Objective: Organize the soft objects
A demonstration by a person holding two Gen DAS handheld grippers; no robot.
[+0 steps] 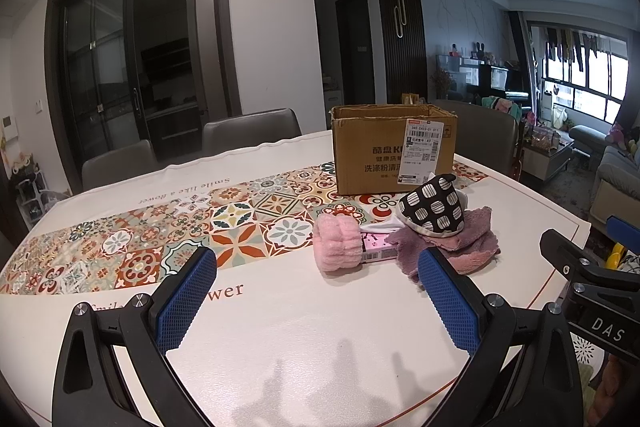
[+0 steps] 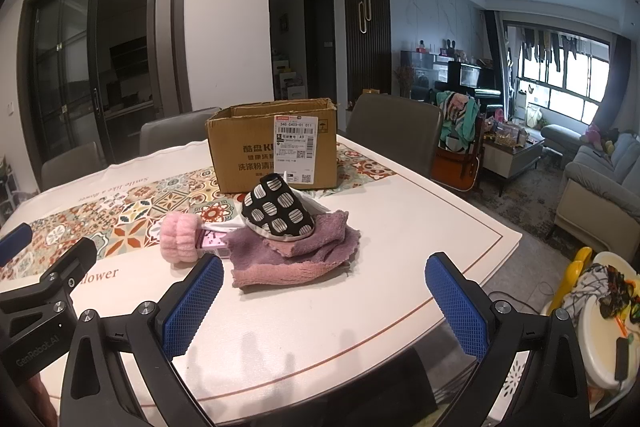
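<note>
Both tools spread wide, nothing between the pads. Right tool point(image 2: 324, 303) low at bottom of its frame, over the near edge of the tabletop point(image 2: 400, 227). Left tool point(image 1: 318, 297) likewise low in its view, pads apart.

Pile sits centre of right frame, dead ahead of my right tool and near it: purple towel point(image 2: 296, 259) at the bottom, spotted slipper point(image 2: 278, 215) resting on top, toe toward upper left. Pink roll point(image 2: 180, 239) touches the towel's left edge, over a pink pack point(image 2: 212, 241).

In left view the same pile lies right of centre, off my left tool's line; pink roll point(image 1: 338, 243) is the nearest piece to it.

Box point(image 2: 272, 147) stands open behind the pile, upper centre, just beyond the slipper.

Judgement: right tool better placed for slipper; straight reach forward, then lift over box wall.
</note>
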